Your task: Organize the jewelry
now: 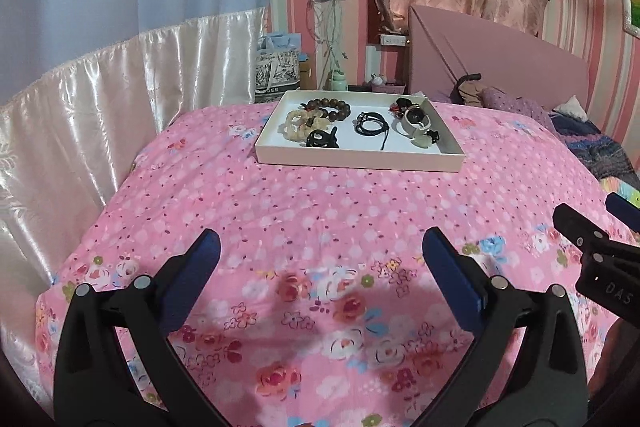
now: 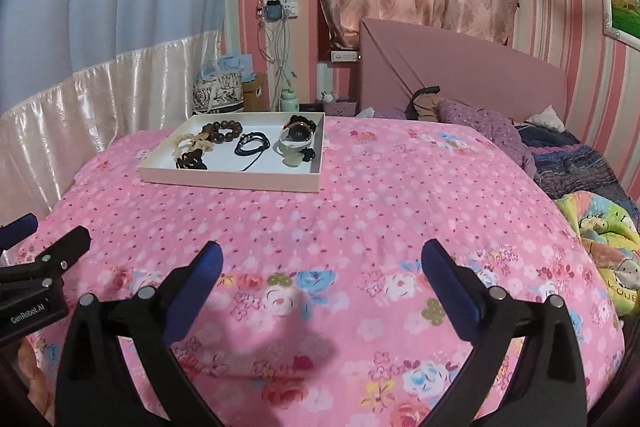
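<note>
A shallow white tray point(image 1: 360, 159) point(image 2: 228, 181) sits on the pink floral bedspread, far ahead of both grippers. In it lie a dark wooden bead bracelet point(image 1: 328, 105) point(image 2: 220, 131), a cream bead bracelet point(image 1: 298, 125), a black coiled cord point(image 1: 372, 123) point(image 2: 252, 143), a white-strapped watch point(image 1: 416, 119) point(image 2: 296, 139) and a pale green pendant point(image 1: 424, 142). My left gripper point(image 1: 320, 251) is open and empty, low over the bedspread. My right gripper point(image 2: 320, 263) is open and empty beside it, and shows at the right edge of the left wrist view point(image 1: 592, 227).
A pink headboard point(image 1: 500, 55) and rumpled purple and dark bedding point(image 2: 560, 155) lie at the back right. A satin curtain point(image 1: 100, 99) hangs along the bed's left side. Bags and a green bottle point(image 2: 289, 101) stand behind the tray.
</note>
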The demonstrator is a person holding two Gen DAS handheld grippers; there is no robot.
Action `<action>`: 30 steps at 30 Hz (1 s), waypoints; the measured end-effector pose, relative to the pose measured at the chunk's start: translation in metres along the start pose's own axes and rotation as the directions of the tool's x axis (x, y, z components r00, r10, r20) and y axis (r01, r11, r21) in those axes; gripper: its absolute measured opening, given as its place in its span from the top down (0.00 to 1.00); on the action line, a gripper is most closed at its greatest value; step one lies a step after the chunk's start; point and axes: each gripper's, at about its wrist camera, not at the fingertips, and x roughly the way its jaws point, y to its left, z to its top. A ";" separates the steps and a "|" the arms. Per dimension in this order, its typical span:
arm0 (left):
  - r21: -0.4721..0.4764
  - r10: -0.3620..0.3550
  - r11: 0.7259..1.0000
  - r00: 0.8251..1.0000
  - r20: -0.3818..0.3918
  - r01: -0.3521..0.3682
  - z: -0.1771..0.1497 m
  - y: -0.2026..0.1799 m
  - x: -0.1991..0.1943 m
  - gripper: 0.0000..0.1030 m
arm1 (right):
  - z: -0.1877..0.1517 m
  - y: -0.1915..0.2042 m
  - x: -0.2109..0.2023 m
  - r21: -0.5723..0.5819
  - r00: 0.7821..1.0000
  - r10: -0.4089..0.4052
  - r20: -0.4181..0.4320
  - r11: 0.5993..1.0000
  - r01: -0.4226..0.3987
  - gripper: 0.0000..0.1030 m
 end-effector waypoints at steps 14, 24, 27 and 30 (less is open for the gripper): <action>0.002 0.016 1.000 1.000 0.023 -0.016 -0.011 -0.004 -0.014 0.03 | -0.008 0.000 -0.007 0.002 1.000 -0.025 -0.003 1.000 0.025 0.03; -0.004 -0.004 1.000 1.000 0.009 0.004 -0.009 -0.004 -0.010 0.03 | -0.006 0.003 -0.010 -0.015 0.999 -0.041 0.014 0.999 0.041 0.03; -0.004 -0.005 1.000 1.000 0.008 0.005 -0.009 -0.003 -0.009 0.03 | -0.004 0.004 -0.011 -0.016 0.999 -0.045 0.016 0.999 0.045 0.04; -0.008 -0.004 1.000 1.000 0.006 0.004 -0.009 -0.003 -0.009 0.03 | -0.004 0.004 -0.012 -0.017 0.999 -0.048 0.021 0.999 0.048 0.03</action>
